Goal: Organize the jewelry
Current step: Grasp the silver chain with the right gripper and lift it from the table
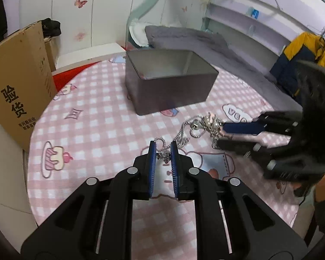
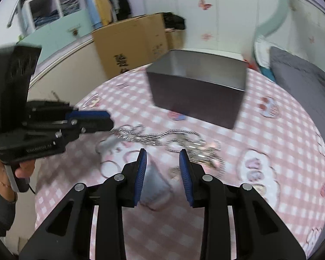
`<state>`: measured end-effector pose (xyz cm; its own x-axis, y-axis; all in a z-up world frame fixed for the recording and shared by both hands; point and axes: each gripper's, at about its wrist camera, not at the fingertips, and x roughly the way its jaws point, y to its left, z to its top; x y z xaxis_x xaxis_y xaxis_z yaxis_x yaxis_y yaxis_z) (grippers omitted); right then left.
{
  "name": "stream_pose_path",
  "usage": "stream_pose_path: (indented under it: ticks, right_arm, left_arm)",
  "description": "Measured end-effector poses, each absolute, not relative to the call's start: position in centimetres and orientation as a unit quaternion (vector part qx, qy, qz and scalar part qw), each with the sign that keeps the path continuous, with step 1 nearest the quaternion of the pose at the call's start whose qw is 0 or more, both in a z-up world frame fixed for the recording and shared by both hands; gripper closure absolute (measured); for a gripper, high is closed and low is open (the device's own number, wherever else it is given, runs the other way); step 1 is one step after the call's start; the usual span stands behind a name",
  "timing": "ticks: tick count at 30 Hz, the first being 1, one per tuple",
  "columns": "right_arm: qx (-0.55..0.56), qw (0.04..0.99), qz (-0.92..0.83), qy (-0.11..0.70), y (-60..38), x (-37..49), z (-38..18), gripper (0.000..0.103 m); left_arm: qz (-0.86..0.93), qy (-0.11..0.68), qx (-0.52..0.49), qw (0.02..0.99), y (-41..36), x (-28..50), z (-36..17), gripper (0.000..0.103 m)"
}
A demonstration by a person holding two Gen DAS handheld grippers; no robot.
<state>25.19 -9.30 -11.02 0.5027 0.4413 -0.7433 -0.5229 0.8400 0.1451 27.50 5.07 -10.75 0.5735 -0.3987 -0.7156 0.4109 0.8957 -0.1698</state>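
My left claw pinches one end of the silver chain tangle | my right claw spread, chain just beyond its tips | cardboard box reads 验货 | open grey tin behind the chain, bare checked tablecloth between.

Blurred in the right wrist view: silver chains near the table's middle; links unreadable, grey box's inside mostly hidden
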Motion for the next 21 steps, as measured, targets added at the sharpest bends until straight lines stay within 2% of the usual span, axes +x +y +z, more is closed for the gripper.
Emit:
stream_pose_path:
  ticks: [2,9,14,16,18,20,21]
  right_arm:
    - [-0.073,0.860,0.291,0.413,-7.6,25.3,-11.4,0.063]
    - [-0.170,0.855,0.297,0.390,-3.2,26.0,-12.6,0.058]
    - [-0.204,0.836,0.311,0.404,-1.6,27.3,-14.2,0.058]
    - [-0.190,0.831,0.316,0.416,-2.0,27.9,-14.1,0.071]
    - [-0.197,0.832,0.305,0.420,-2.2,28.4,-14.0,0.090]
    - [-0.199,0.832,0.293,0.427,-2.4,28.8,-13.9,0.102]
    - [-0.196,0.832,0.290,0.430,-2.5,29.1,-13.8,0.102]
  left_arm:
    - [-0.230,0.399,0.004,0.888,5.2,27.5,-10.4,0.090]
    - [-0.236,0.390,-0.008,0.890,6.3,27.2,-9.8,0.090]
    - [-0.240,0.380,-0.013,0.893,6.8,27.2,-9.0,0.090]
    - [-0.240,0.378,-0.012,0.894,7.0,27.2,-8.8,0.090]
    - [-0.239,0.376,-0.013,0.895,7.1,27.3,-8.7,0.090]
    - [-0.238,0.375,-0.017,0.896,7.2,27.5,-8.6,0.090]
    - [-0.237,0.375,-0.019,0.896,7.2,27.6,-8.5,0.090]
